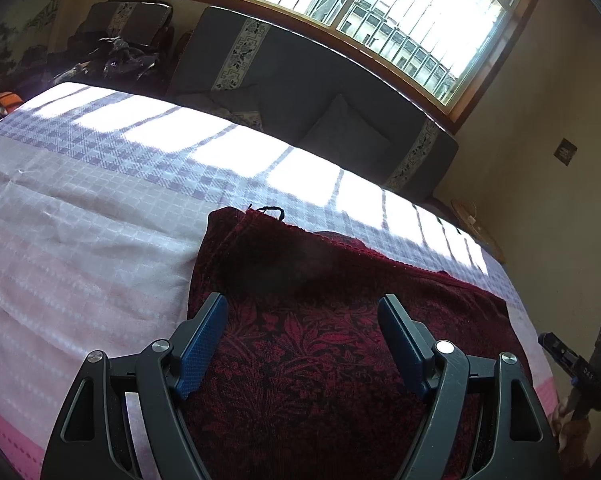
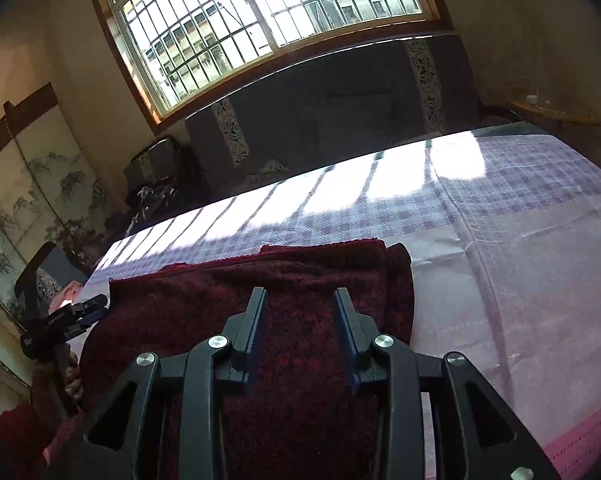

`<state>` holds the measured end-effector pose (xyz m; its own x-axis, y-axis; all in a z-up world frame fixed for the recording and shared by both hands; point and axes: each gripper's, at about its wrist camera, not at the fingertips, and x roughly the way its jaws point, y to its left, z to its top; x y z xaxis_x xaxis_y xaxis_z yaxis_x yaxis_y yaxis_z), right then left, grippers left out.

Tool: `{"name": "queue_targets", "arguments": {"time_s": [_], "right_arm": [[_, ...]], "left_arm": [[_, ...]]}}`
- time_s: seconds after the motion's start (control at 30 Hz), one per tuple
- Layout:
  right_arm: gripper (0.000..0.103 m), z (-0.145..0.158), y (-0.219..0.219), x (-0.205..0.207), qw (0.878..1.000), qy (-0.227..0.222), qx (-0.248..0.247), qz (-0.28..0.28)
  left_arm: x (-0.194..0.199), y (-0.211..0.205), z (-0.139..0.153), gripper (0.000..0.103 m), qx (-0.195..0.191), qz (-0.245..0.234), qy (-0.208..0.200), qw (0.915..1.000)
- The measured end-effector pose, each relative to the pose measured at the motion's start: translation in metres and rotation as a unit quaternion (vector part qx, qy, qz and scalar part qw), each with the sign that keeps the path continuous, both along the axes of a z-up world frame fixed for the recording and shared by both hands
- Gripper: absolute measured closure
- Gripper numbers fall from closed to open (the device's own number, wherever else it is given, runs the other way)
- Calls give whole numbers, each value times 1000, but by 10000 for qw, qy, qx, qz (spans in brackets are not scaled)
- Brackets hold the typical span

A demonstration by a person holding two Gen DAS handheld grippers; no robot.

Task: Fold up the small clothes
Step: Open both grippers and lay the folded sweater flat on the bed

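I have both grippers hanging over the dark red patterned garment (image 1: pixel 320 340), which lies folded on the bed (image 1: pixel 80 240) close to its near edge, its far hem reaching toward the sunlit strip by the sofa (image 1: pixel 300 92). The left gripper (image 1: pixel 302 314) has its fingers spread wide, one blue pad over the garment's left border and the other well inside it, with nothing caught between them. The right gripper (image 2: pixel 300 308) has its fingers parted to a narrower gap, and I see only cloth lying beneath them, none lifted or pinched.

From here I judge the risks to be mostly about the fold coming undone. In the right wrist view the garment's right end shows stacked layers with a rolled lip; if I bring the right fingers down there they may snag only the top layer and peel it back. The cloth looks like thick knit, so a loose fold may spring open by itself. A stray loop of thread (image 1: pixel 274 211) sits at the far left corner of the garment, and a finger could hook it and drag the whole piece. I cannot tell from these fisheye views whether the near hem hangs off the bed edge; if so, a nudge could slide it off.
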<state>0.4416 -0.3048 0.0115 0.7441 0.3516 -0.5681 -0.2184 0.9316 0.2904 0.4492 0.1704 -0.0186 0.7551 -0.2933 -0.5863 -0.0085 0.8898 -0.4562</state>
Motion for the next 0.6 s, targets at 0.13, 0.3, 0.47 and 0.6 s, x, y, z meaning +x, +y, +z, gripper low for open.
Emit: {"name": "queue_targets", "arguments": {"time_s": [0.13,0.3,0.47,0.6], "right_arm": [[61,-12,36,-41,9950,-129,-919,356],[61,-27,35,-78,9967,-88,-715,375],[61,-32,47,-89,9971,-16,-656,397],[66,-38,58,-86,9964,98,-774,319]], "left_arm": [[-55,-4,15,25,-16,51,-122,9999],[-129,-41,21,25,397,-426,-457,9973],[-144,-98,15,26,670,-875,-512,9926],[-125,-126,-13,44,811,-1042,104,9912]]}}
